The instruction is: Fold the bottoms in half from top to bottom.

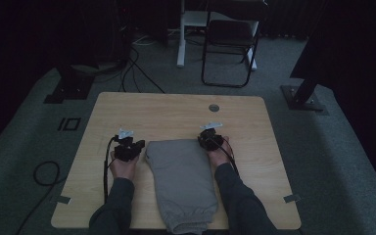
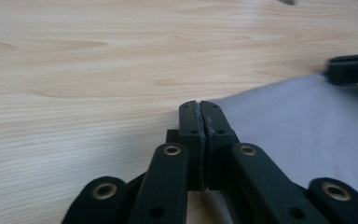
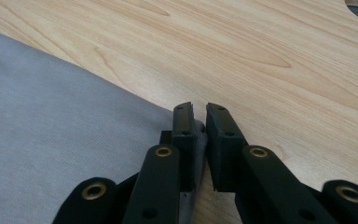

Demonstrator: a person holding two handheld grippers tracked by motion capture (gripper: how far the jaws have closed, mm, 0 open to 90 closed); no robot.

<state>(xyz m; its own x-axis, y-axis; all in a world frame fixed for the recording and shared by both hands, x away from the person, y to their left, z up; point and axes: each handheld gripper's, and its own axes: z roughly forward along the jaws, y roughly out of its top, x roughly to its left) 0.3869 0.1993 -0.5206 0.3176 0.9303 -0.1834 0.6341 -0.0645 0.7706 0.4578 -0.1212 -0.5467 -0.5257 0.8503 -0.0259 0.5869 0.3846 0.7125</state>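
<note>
Both forearms came in from six o'clock, sleeves dark, wrists straight, gripper noses aimed toward twelve. The left gripper point(image 1: 129, 147) sat at about nine o'clock of the scene's centre, its jaws pressed flat together. The right gripper point(image 1: 210, 140) sat at about three o'clock, its jaws nearly together with a thin gap at the tips.

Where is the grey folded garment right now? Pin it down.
In the high view, the grey folded garment lies mid-table at the near edge, between the left gripper and right gripper, which pinch its far corners.
</note>
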